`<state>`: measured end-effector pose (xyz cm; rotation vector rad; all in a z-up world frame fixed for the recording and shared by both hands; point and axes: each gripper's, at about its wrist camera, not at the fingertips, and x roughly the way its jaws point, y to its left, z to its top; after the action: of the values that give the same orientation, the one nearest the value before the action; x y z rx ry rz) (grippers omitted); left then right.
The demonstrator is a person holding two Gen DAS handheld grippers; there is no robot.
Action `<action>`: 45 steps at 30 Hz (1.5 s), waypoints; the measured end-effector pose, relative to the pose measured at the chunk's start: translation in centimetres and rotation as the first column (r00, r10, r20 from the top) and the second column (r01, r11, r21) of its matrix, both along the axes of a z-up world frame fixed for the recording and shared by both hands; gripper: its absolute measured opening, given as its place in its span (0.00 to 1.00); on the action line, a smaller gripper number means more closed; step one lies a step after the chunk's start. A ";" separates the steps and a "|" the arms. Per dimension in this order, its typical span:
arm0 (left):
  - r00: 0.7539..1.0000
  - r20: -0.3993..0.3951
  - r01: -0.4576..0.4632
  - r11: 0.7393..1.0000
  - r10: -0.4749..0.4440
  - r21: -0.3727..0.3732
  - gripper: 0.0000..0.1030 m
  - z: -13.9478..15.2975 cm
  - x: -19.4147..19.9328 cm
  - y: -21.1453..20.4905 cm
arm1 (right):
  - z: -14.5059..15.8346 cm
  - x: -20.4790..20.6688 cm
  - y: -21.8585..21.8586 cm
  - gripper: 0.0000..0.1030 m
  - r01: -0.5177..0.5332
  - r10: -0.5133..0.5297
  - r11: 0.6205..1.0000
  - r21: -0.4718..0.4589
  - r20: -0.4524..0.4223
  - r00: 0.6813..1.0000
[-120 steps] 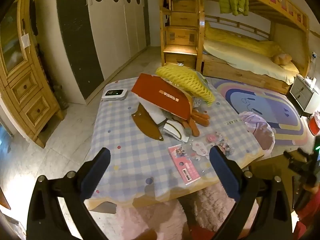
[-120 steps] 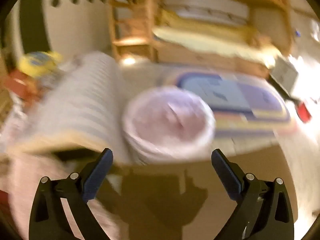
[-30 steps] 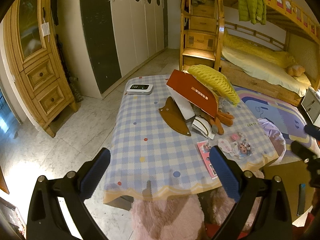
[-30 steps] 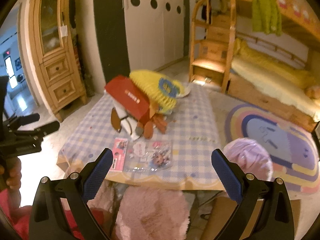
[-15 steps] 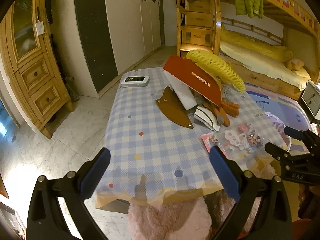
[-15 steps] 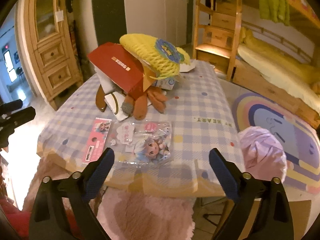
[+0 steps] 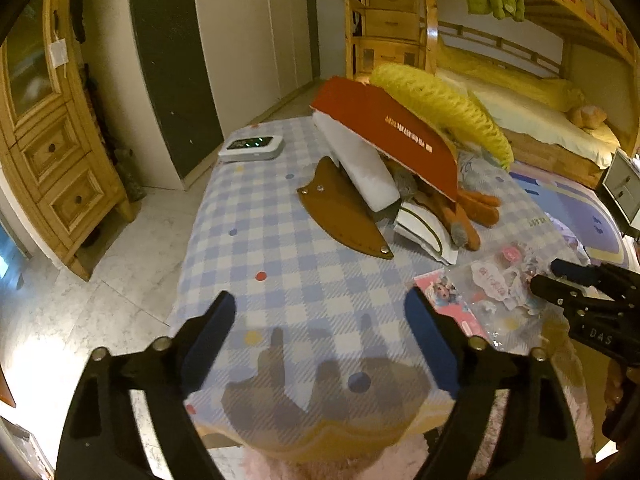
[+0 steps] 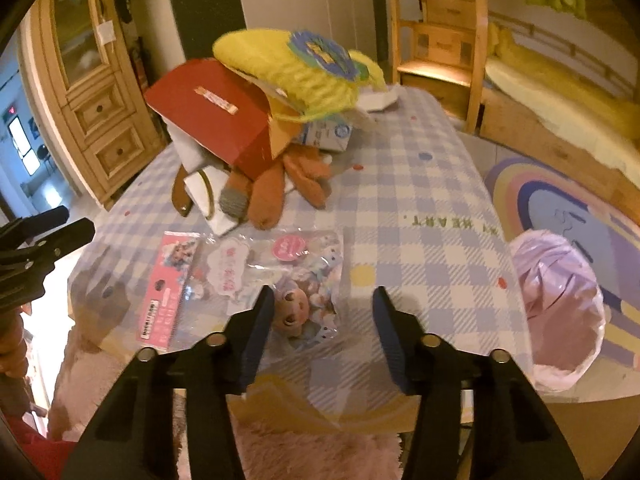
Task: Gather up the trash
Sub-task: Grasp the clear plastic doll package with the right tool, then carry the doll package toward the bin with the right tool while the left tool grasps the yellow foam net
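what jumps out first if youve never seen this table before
The heap at the far middle of the checked table draws the eye: a red box tipped up, with a yellow foam net lying over it and an orange plush toy spilling out below. Near the front edge lies a clear doll packet, with the right gripper just above it, its fingers closing. Off the table's right side stands a bin lined with a lilac bag.

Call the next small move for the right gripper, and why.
Probably ease the right gripper a little down onto the clear doll packet at the table's near edge. Its jaws are closing but the fingers pinch nothing yet, and the lined bin waits close on the right.
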<state>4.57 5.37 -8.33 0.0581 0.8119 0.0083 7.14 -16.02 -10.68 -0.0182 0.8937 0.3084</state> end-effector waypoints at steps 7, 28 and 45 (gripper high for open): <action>1.000 -0.009 0.019 1.000 -0.019 -0.014 0.70 -0.2 0.3 -0.1 | -0.2 0.1 -0.1 0.10 -0.009 0.009 1.000 0.013 -0.006 1.000; 0.989 0.093 0.116 0.992 -0.112 -0.042 0.54 6.0 4.5 -3.5 | 7.8 -1.2 -6.1 0.09 0.279 -0.241 0.947 -0.161 0.221 0.945; 0.997 -0.010 0.069 0.983 -0.072 -0.170 0.72 5.0 13.9 -10.6 | 7.6 0.0 -10.6 0.09 0.358 -0.314 0.916 -0.181 0.233 0.920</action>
<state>18.49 -5.25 -3.38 -0.0744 0.8238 -0.1283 7.11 -26.66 -3.12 -0.0977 0.7114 -0.1176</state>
